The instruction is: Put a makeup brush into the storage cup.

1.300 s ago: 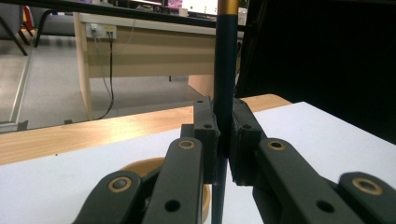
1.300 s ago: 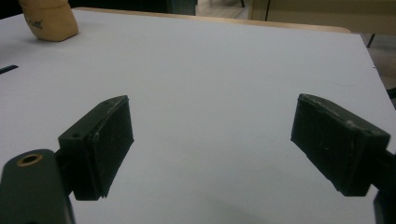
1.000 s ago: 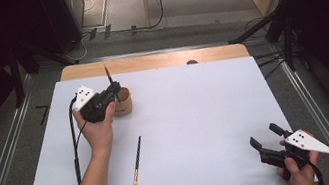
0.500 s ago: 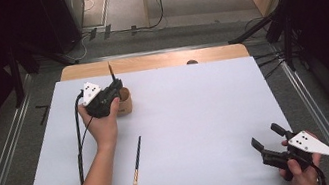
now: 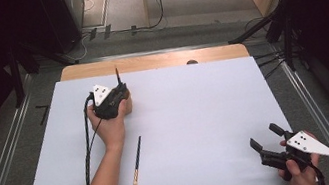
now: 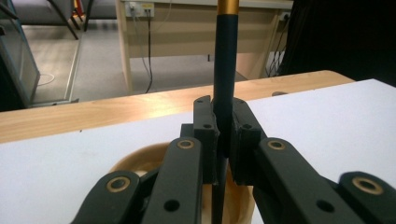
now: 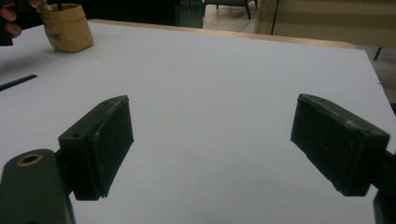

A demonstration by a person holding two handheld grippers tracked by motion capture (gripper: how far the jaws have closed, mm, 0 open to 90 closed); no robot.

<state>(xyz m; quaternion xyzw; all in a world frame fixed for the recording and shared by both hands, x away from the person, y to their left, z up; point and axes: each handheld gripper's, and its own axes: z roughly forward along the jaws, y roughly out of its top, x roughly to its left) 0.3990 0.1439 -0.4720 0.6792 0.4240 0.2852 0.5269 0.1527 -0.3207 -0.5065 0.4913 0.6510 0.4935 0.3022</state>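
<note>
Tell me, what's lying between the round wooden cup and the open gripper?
Bare white table; the high view shows the loose dark stick lying off to the side.

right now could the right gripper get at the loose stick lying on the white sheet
Probably yes. The right gripper is open and holds nothing, and bare white sheet lies between it and the loose stick. The left gripper, holding another stick over the cup, stands farther back.
</note>
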